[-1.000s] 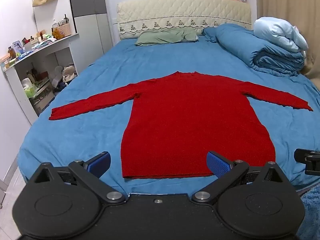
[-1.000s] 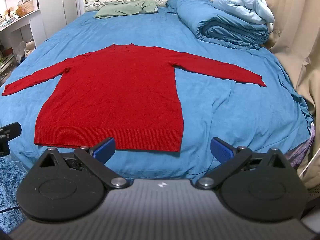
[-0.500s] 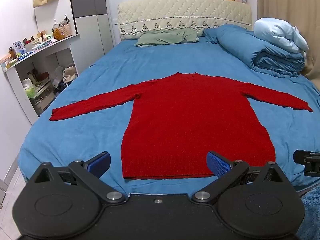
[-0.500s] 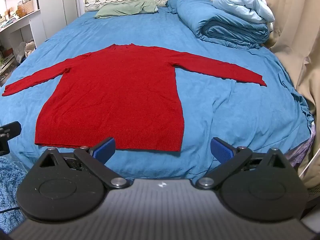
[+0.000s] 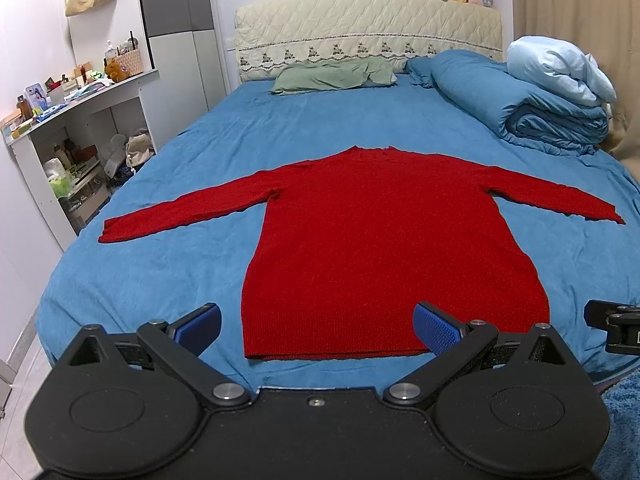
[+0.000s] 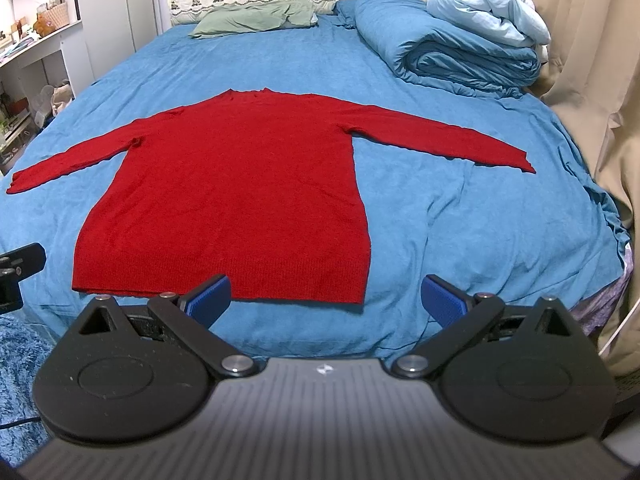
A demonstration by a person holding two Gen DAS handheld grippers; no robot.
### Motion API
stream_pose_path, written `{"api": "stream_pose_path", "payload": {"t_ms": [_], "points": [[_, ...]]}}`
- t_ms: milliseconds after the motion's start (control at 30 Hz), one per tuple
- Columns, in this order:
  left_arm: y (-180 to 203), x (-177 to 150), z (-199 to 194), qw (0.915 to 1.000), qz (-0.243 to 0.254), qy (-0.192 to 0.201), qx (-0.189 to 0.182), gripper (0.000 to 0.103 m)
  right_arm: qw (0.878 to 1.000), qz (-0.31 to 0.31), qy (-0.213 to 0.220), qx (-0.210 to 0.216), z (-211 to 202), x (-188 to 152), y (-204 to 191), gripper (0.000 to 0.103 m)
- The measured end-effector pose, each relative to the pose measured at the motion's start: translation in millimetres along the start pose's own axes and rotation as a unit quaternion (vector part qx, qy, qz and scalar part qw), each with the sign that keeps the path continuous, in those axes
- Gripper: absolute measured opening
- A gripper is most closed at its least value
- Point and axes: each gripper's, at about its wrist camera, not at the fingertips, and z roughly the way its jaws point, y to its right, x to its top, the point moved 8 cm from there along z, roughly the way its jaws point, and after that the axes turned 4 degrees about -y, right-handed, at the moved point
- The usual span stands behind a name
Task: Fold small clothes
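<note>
— Where's the red sweater (image 5: pixel 394 256)?
— Flat on the bed (image 5: pixel 192 272), sleeves out, unfolded.
— And the grippers?
— The left gripper (image 5: pixel 318 326) and right gripper (image 6: pixel 326 294) gape empty near the hem; a sleeve grab likely comes next.

Both views foot-end, facing headboard (image 5: pixel 368 36)

No legible text, brand, number or sign found in either view. Small white mark on right gripper (image 6: pixel 325 300) housing, not readable as lettering. Packaging on counter (image 5: pixel 80 98) too small to read.
</note>
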Motion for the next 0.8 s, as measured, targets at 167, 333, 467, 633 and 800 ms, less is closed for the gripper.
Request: {"api": "stream_pose_path", "payload": {"t_ms": [167,333,467,633,800], "points": [[-0.6,-0.7,-0.2,1.0,0.001,0.0,0.0,0.103,1.0,0.001,0.001,0.001,-1.4,1.9,-0.3,0.103],[-0.6,-0.5,-0.3,1.0,0.0,0.001,0.0,0.103,1.0,0.002,0.001,0.002,-2.1,2.3,0.5,0.103],[-0.5,-0.5,-0.3,1.0,0.0,0.001,0.0,0.103,1.0,0.002,0.001,0.002,-1.8,2.5,0.6,0.103],[-0.1,-0.6,-1.0,1.0,0.0,0.002,-0.001,0.103,1.0,0.001,0.002,0.002,-2.8,3.2,0.9,0.103],[0.2,-0.7,-2.2,1.0,-0.003,0.002,-0.001,0.103,1.0,0.002,0.002,0.002,-3.1,3.6,0.4,0.103]]}}
